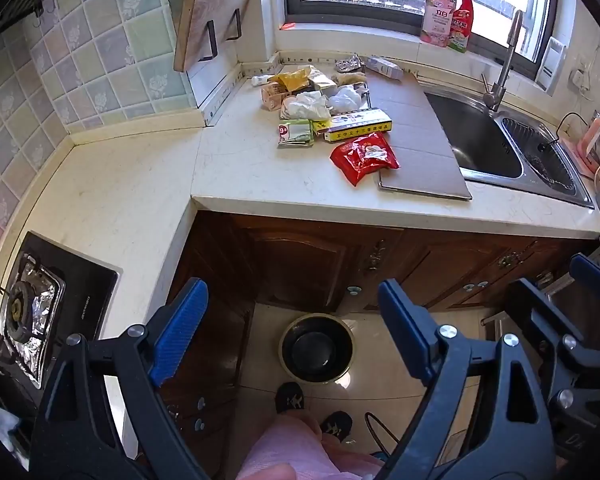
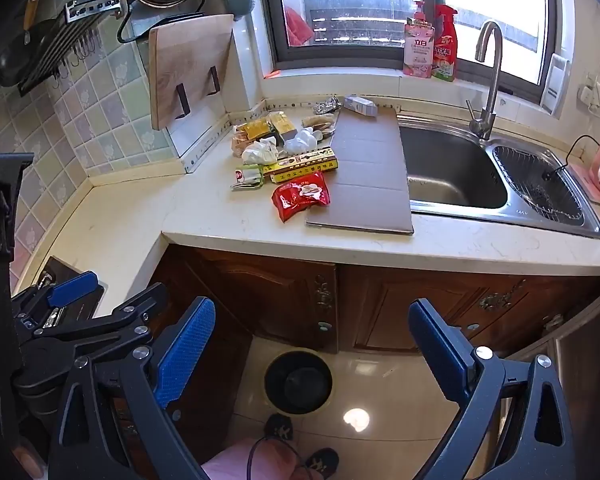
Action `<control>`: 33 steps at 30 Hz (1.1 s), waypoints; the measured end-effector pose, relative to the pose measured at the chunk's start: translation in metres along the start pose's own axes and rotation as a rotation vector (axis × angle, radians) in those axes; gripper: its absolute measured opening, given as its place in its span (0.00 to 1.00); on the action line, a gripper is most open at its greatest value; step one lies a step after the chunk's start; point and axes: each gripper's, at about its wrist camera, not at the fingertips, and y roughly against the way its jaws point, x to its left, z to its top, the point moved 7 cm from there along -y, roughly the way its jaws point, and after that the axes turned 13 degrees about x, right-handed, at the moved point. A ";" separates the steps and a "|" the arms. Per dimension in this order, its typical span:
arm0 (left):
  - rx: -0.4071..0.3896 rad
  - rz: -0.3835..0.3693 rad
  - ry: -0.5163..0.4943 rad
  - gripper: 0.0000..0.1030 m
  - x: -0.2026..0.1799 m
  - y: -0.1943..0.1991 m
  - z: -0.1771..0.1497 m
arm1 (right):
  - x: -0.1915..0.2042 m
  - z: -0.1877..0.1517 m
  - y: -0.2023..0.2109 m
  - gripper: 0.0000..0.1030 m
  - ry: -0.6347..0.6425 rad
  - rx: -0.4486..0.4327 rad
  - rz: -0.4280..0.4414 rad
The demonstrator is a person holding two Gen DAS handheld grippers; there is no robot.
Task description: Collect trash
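Both claws hang wide apart and empty low in the frame above the kitchen floor: the left claw [image 1: 292,332] and the right claw [image 2: 312,352], each framing a round black bin [image 1: 317,347] standing on the tiles below the cabinet doors. The trash pile [image 1: 320,114] lies at upper centre on the pale worktop [image 1: 260,176], just beside the sink [image 1: 484,144]. Collection looks not yet begun; the next move likely calls for reaching to the nearest piece, the red packet [image 1: 364,156]. A yellow box [image 1: 358,125] carries Chinese lettering, too small to read; a green wrapper [image 1: 296,133] shows "9.9".
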 end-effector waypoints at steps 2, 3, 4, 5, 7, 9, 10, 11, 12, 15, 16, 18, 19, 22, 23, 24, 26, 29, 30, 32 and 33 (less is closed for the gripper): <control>-0.005 -0.007 -0.001 0.83 0.002 0.001 -0.002 | 0.000 0.001 0.000 0.96 -0.001 0.000 -0.003; -0.004 -0.014 0.006 0.83 0.008 0.002 -0.004 | 0.000 0.001 0.000 0.96 -0.004 -0.001 -0.002; 0.017 -0.015 0.004 0.82 0.010 0.000 -0.001 | 0.000 0.001 -0.001 0.96 -0.007 0.000 -0.002; 0.033 -0.010 0.000 0.82 0.011 -0.003 0.002 | 0.000 0.001 -0.001 0.96 -0.010 0.002 0.000; 0.046 -0.009 0.002 0.82 0.012 -0.003 0.007 | 0.005 0.007 -0.009 0.96 -0.014 0.011 0.002; 0.050 -0.002 -0.005 0.80 0.012 -0.004 0.011 | 0.006 0.008 -0.010 0.96 -0.013 0.012 0.001; 0.044 0.003 -0.008 0.80 0.008 -0.006 0.010 | 0.007 0.011 -0.014 0.94 -0.017 0.019 0.006; 0.045 0.001 -0.010 0.80 0.009 -0.007 0.011 | 0.008 0.012 -0.015 0.93 -0.014 0.018 0.009; 0.043 -0.002 -0.012 0.79 0.009 -0.007 0.011 | 0.009 0.013 -0.016 0.89 -0.010 0.019 0.011; 0.042 -0.007 -0.014 0.77 0.010 -0.009 0.013 | 0.017 0.014 -0.017 0.83 -0.001 0.019 0.012; 0.039 -0.006 -0.012 0.77 0.009 -0.009 0.011 | 0.018 0.015 -0.018 0.83 0.000 0.021 0.009; 0.039 -0.013 -0.011 0.77 0.009 -0.009 0.011 | 0.019 0.015 -0.019 0.83 -0.001 0.021 0.009; 0.039 -0.015 -0.009 0.77 0.009 -0.009 0.011 | 0.020 0.015 -0.019 0.83 -0.002 0.020 0.008; 0.036 -0.017 -0.011 0.77 0.010 -0.009 0.011 | 0.022 0.015 -0.023 0.83 -0.010 0.021 0.009; 0.035 -0.017 -0.011 0.77 0.011 -0.008 0.011 | 0.022 0.015 -0.024 0.83 -0.012 0.022 0.011; 0.034 -0.018 -0.012 0.77 0.011 -0.008 0.011 | 0.022 0.015 -0.024 0.83 -0.015 0.023 0.012; 0.034 -0.019 -0.010 0.77 0.011 -0.007 0.011 | 0.021 0.015 -0.023 0.83 -0.019 0.023 0.013; 0.036 -0.023 -0.011 0.77 0.011 -0.008 0.011 | 0.019 0.014 -0.021 0.83 -0.023 0.025 0.013; 0.036 -0.025 -0.011 0.77 0.011 -0.008 0.011 | 0.020 0.015 -0.021 0.83 -0.022 0.026 0.014; 0.036 -0.028 -0.012 0.77 0.012 -0.007 0.012 | 0.019 0.015 -0.021 0.83 -0.024 0.027 0.014; 0.035 -0.028 -0.013 0.77 0.011 -0.007 0.013 | 0.019 0.015 -0.021 0.83 -0.027 0.029 0.013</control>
